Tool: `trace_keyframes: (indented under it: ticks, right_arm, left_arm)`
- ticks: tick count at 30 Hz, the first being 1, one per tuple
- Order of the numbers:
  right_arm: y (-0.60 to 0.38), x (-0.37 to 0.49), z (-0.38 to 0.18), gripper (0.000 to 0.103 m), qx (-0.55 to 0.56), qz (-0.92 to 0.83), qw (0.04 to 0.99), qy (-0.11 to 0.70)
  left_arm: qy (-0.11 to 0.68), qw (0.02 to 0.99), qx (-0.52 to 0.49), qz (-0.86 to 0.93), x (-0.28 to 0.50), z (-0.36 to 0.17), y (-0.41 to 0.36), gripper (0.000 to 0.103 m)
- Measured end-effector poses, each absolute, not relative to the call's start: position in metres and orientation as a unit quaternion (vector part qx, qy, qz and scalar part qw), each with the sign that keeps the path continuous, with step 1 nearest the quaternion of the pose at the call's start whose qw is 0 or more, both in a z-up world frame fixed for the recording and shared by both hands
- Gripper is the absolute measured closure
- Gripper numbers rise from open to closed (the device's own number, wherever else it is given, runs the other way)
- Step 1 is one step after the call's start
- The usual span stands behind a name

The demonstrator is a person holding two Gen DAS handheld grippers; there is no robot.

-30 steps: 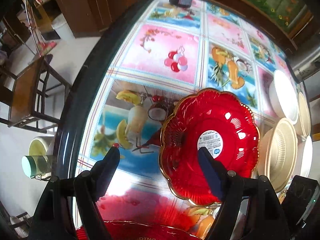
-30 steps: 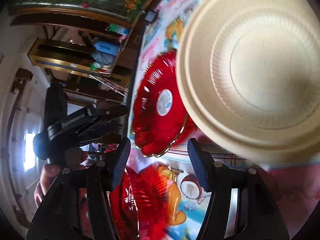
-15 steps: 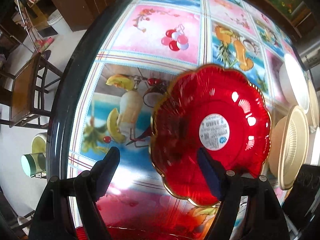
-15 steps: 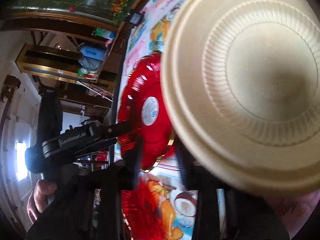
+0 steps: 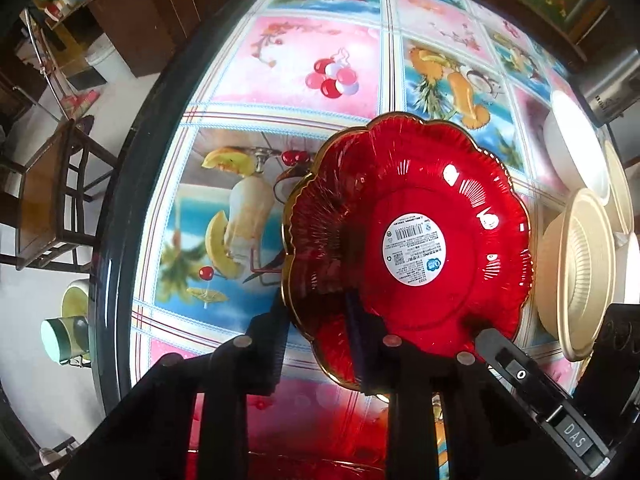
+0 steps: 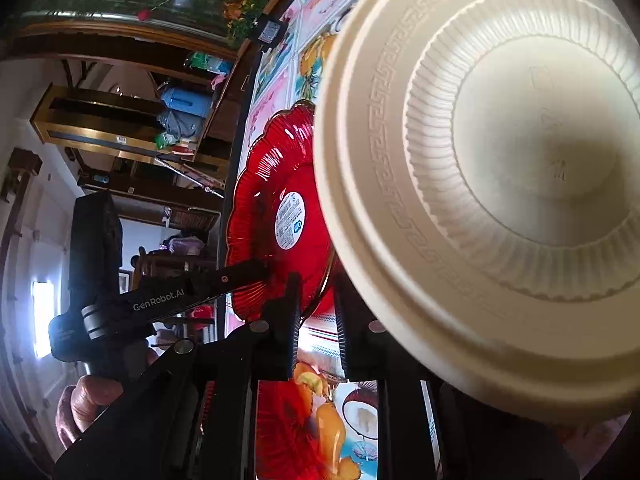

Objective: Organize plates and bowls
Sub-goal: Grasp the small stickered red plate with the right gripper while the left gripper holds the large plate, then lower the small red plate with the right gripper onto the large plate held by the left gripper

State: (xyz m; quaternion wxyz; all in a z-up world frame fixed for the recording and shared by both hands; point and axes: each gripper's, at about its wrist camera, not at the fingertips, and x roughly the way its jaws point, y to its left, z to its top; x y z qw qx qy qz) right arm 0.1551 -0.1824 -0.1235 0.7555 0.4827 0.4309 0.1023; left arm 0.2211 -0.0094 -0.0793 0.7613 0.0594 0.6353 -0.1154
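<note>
The left gripper is closing on the empty red plate's rim; the right gripper holds the empty cream bowl above the table.

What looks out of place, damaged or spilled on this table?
The red plate has a white barcode sticker stuck in its centre, odd for tableware. The cream bowl beside it stands tilted on edge, not flat. Nothing looks spilled or broken.

A wooden chair stands on pale floor beside what seems a dark cabinet.
</note>
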Motion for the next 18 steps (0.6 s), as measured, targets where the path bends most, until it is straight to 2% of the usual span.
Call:
trace_keyframes:
  ticks: [8, 18]
  right_arm:
    - [-0.177, 0.153, -0.116, 0.087, 0.464, 0.102, 0.770, 0.426]
    - [-0.168, 0.124, -0.075, 0.087, 0.440, 0.123, 0.807, 0.374]
  left_arm:
    - [0.613, 0.777, 0.070, -0.124, 0.206, -0.062, -0.006, 0.081]
    - [0.553, 0.818, 0.085, -0.135, 0.165, -0.015, 0.000, 0.081]
